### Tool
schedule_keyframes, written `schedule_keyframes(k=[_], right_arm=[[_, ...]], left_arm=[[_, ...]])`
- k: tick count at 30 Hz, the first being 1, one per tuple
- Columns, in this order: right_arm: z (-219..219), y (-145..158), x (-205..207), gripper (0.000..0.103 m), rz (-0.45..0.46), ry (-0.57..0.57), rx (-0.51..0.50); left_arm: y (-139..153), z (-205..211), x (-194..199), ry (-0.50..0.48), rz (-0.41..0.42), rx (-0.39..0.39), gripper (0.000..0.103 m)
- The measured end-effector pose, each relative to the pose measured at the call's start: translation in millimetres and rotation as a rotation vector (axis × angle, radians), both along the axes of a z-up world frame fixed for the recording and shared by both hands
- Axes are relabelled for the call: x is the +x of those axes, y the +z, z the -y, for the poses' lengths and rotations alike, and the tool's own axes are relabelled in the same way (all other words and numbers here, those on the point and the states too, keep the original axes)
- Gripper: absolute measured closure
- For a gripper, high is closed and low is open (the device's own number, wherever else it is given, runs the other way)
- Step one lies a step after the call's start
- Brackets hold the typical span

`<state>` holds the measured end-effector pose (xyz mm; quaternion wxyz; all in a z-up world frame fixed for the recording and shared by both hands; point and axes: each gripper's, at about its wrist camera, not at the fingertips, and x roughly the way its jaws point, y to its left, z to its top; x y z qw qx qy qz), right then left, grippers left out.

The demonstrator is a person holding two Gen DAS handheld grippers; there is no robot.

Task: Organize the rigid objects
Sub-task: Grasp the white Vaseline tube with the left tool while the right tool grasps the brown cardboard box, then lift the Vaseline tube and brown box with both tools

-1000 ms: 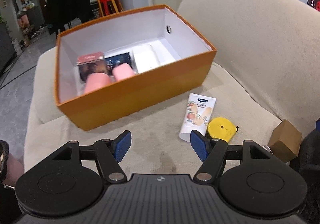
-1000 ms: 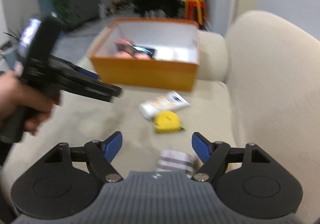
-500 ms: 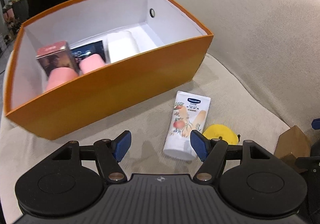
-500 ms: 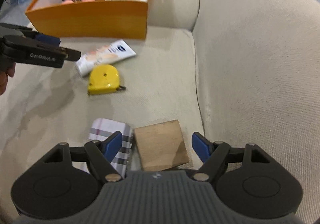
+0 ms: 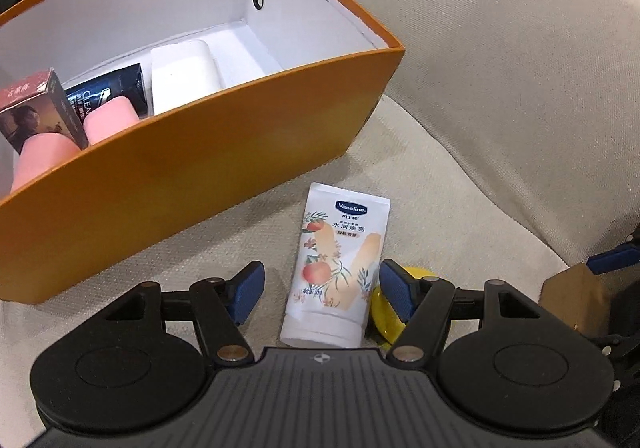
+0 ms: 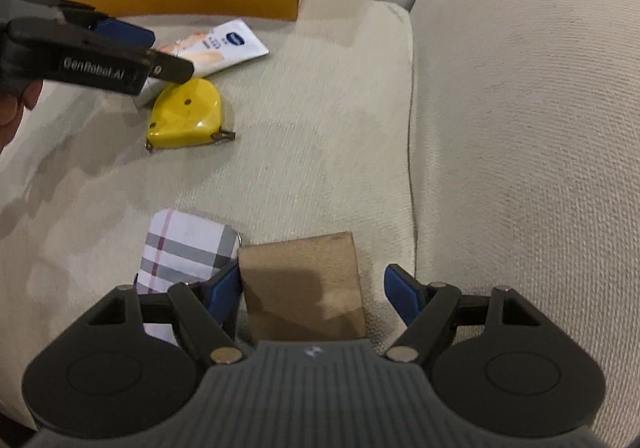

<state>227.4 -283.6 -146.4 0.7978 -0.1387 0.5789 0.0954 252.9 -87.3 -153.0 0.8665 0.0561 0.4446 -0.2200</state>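
On the sofa cushion, both grippers straddle targets, jaws apart — left gripper over the lotion tube, right gripper over the cardboard block; next, closing, then carrying to the orange box.

Colours on the beige sofa

Orange box with white inside; yellow tape measure; grey-and-white plaid case; brown block; white peach-printed tube.
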Motion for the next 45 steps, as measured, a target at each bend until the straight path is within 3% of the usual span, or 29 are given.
schedule_keyframes(k=[5,8,16,23,26,36,45], right_arm=[[1,-5,5,0.029,-0.037,0.028,0.001],[2,-7,6,0.043,-0.056,0.052,0.004],[5,-8,20,0.044,-0.035,0.027,0.034],[7,-4,39,0.044,0.042,-0.062,0.101],[2,-6,40,0.044,0.053,-0.052,0.080],[-2,-10,41,0.043,0.052,-0.063,0.061],[0,-19,48,0.044,0.030,-0.068,0.070]], left_arm=[[-3,-2,3,0.004,0.004,0.055,0.023],[-12,-2,2,-0.008,-0.001,0.128,0.030],[-10,-8,-12,0.004,0.007,0.119,0.052],[-7,-23,-47,0.032,0.007,0.108,0.052],[-7,-27,-52,0.049,0.007,0.100,0.052],[-9,-25,-55,0.081,0.017,0.098,0.047],[-7,-28,-61,0.114,0.016,0.059,0.053]])
